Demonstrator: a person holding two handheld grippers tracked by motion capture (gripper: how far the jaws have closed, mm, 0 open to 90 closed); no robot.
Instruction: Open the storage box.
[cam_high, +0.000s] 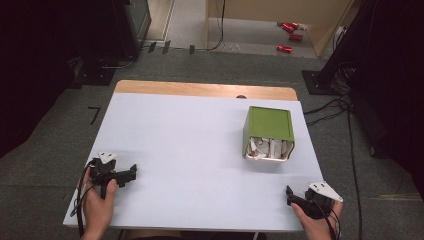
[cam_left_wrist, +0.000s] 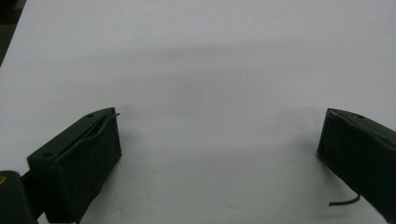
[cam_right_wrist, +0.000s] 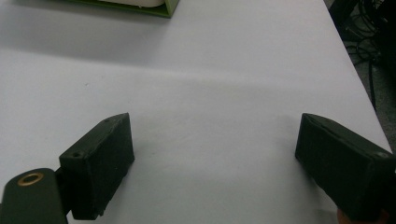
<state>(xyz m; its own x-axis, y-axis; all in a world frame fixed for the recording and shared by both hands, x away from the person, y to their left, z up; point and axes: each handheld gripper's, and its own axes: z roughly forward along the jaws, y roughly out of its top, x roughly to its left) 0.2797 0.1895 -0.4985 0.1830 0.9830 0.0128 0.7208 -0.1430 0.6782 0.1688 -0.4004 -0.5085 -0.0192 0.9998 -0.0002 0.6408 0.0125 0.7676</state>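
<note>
A green box (cam_high: 268, 132) lies on its side at the right of the white table (cam_high: 190, 150), its open end facing me with white packets (cam_high: 267, 149) inside. A strip of that green box (cam_right_wrist: 140, 7) shows at the top of the right gripper view. My left gripper (cam_high: 131, 173) rests at the table's front left, held in a hand, jaws wide apart over bare white surface (cam_left_wrist: 219, 135). At the front right corner my right gripper (cam_high: 290, 195) is open too, with nothing between its jaws (cam_right_wrist: 215, 144).
A wooden strip (cam_high: 200, 89) runs along the table's far edge. Cables (cam_high: 340, 107) trail on the grey floor to the right, and red cans (cam_high: 287, 27) lie far back. Dark equipment stands at both sides.
</note>
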